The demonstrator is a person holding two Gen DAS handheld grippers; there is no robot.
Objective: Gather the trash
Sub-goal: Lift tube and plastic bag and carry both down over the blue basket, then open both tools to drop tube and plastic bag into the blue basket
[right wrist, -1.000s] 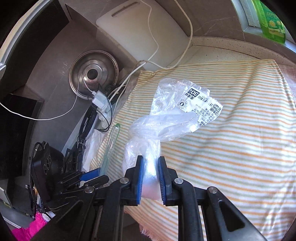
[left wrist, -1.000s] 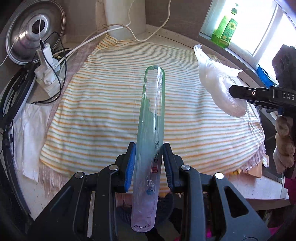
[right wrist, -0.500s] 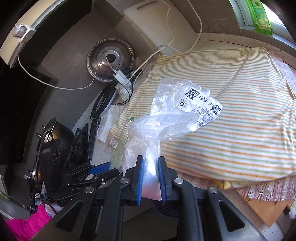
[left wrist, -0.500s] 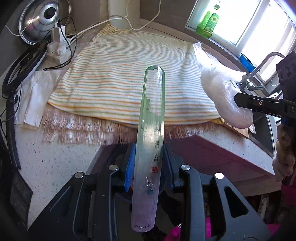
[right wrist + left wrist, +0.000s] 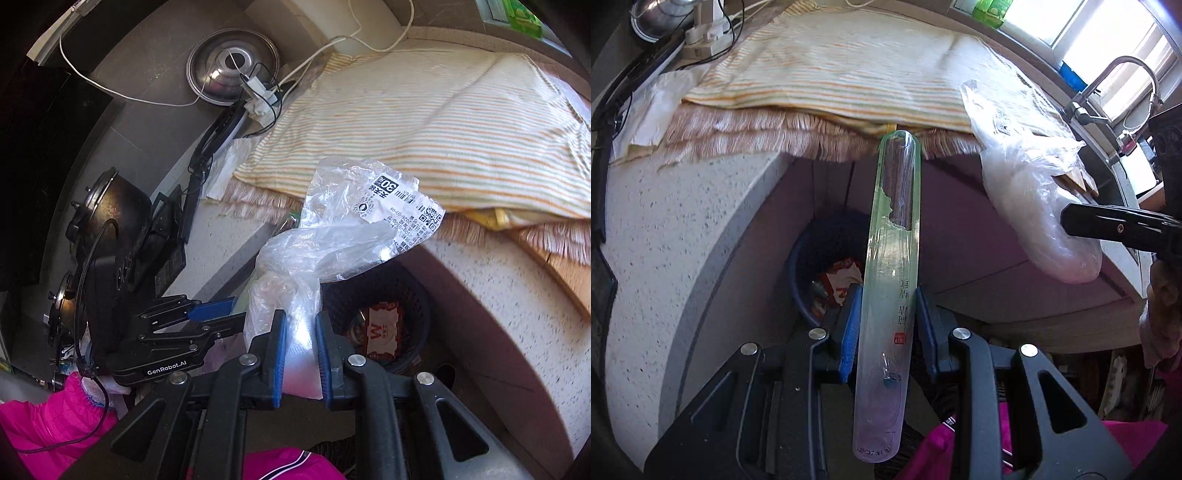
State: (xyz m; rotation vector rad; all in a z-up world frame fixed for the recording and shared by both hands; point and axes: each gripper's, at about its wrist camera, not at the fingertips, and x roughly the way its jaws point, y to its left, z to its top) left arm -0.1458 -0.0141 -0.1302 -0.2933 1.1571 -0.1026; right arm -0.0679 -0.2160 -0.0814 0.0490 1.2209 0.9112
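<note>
Left gripper (image 5: 888, 323) clamped clear tube (image 5: 890, 280) mid-frame, long end forward for tipping | right gripper (image 5: 299, 354) clamped crumpled plastic bag (image 5: 332, 236) at centre | both over dark bin (image 5: 380, 325) below counter edge (image 5: 683, 229), apparently for dropping.

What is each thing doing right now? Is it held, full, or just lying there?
Left tongs: shut on the tube.
Long clear greenish plastic tube: held, torn open near its top.
Right tongs: shut on the bag.
Crumpled clear plastic bag: held, hanging over the bin.
Dark round mesh bin: open, trash already inside.
Striped cloth: spread over the counter.
</note>
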